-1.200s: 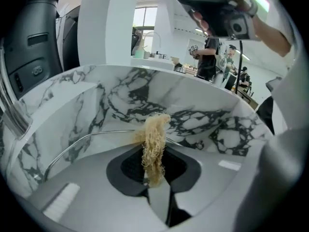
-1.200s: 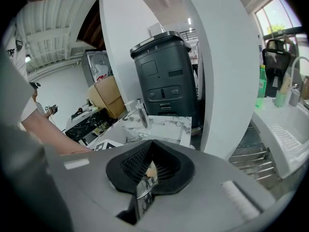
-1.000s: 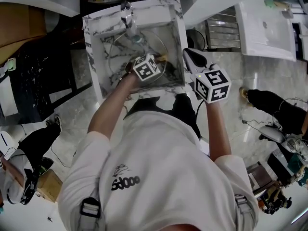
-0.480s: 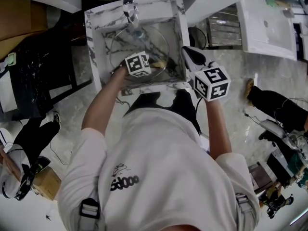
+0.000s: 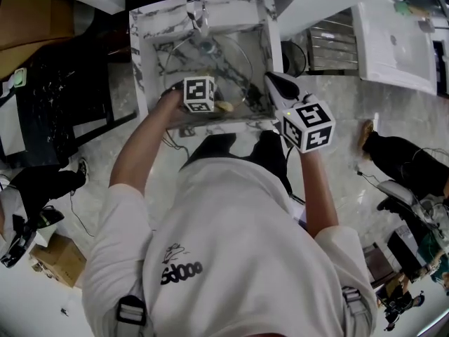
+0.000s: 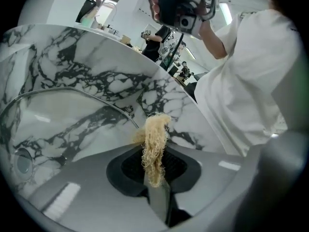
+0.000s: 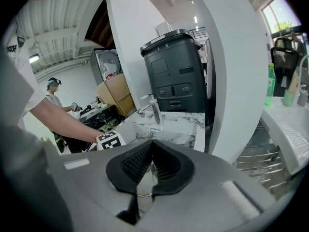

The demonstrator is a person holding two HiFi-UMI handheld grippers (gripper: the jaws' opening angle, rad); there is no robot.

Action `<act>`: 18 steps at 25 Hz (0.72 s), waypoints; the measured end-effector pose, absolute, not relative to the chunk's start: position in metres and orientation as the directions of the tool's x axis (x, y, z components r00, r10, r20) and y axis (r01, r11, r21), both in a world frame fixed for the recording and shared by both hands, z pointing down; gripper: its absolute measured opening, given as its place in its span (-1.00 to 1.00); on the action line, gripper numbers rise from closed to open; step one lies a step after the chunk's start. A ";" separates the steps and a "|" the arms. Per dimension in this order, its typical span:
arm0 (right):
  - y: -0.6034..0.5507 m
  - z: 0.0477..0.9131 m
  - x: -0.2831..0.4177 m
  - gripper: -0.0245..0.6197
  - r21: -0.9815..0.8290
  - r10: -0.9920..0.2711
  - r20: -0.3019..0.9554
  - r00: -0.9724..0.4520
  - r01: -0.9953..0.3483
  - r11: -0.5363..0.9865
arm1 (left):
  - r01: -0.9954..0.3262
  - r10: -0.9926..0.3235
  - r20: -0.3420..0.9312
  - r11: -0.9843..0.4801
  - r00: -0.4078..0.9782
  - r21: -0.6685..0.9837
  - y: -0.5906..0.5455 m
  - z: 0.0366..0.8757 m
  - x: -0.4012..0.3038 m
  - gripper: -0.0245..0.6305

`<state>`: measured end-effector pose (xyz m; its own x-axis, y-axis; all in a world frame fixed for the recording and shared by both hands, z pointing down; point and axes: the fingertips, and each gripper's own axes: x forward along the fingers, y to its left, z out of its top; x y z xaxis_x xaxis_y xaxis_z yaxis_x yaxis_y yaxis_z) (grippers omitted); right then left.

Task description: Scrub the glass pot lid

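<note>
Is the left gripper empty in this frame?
No, the left gripper is shut on a pale yellow fibrous scrubber that sticks out between its jaws.

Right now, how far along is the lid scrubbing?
Done: the left gripper has its jaws shut on the scrubber, and the lid lies in the sink. In hand: the scrubber is at the lid's rim. Left: I can't judge how clean the glass is. The right gripper, jaws together, sits at the sink's edge.
</note>
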<state>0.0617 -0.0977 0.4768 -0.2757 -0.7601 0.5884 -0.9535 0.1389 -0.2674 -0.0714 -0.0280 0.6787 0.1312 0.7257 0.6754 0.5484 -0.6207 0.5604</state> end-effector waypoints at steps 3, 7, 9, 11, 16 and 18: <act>-0.094 0.480 0.057 -0.91 -0.276 -0.759 0.587 -0.282 -0.951 0.140 | 0.566 0.727 0.686 -0.578 0.031 0.587 -0.026 0.680 -0.093 -0.77; -0.092 0.480 0.055 -0.91 -0.277 -0.759 0.585 -0.286 -0.950 0.145 | 0.575 0.725 0.686 -0.536 -0.062 0.618 -0.027 0.680 -0.114 -0.77; -0.091 0.481 0.054 -0.91 -0.277 -0.757 0.587 -0.287 -0.950 0.146 | 0.579 0.720 0.687 -0.522 -0.095 0.627 -0.029 0.680 -0.123 -0.77; -0.091 0.481 0.055 -0.91 -0.279 -0.757 0.586 -0.288 -0.949 0.145 | 0.583 0.708 0.695 -0.515 -0.124 0.628 -0.032 0.680 -0.129 -0.77; -0.091 0.482 0.053 -0.91 -0.287 -0.758 0.583 -0.294 -0.947 0.146 | 0.597 0.650 0.727 -0.500 -0.219 0.627 -0.047 0.682 -0.148 -0.77; -0.091 0.481 0.052 -0.91 -0.287 -0.759 0.580 -0.296 -0.946 0.149 | 0.603 0.616 0.742 -0.493 -0.267 0.627 -0.055 0.683 -0.159 -0.77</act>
